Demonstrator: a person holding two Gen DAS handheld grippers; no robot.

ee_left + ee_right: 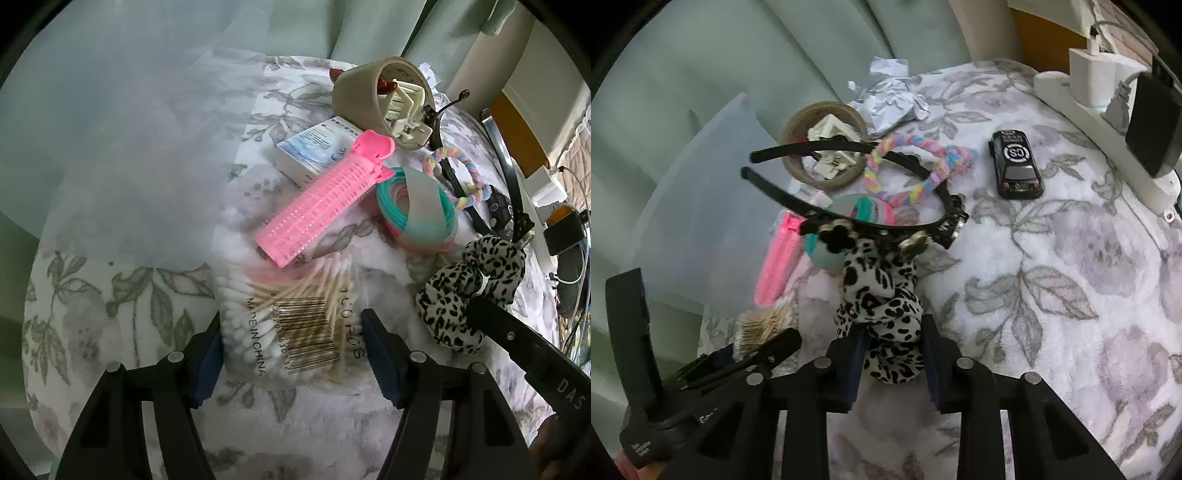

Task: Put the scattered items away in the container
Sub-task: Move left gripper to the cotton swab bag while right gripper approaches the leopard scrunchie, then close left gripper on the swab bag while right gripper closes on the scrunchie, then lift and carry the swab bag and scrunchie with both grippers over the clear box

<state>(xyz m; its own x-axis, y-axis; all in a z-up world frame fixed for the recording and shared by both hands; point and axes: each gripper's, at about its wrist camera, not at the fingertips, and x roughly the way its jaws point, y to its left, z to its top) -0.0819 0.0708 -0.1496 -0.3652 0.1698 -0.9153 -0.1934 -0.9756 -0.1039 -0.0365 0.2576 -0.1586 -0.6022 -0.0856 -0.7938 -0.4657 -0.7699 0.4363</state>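
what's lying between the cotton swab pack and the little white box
The pink hair roller lies there, slanting across the blanket from the cotton swab pack up to the white box, its clip end overlapping the box. The left wrist view shows it.

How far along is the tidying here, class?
Done: nothing visibly; the clear container looks empty. In hand: the left gripper straddles the cotton swab bag; the right gripper clamps the leopard scrunchie. Left: pink roller, headband, toy car, tape roll.
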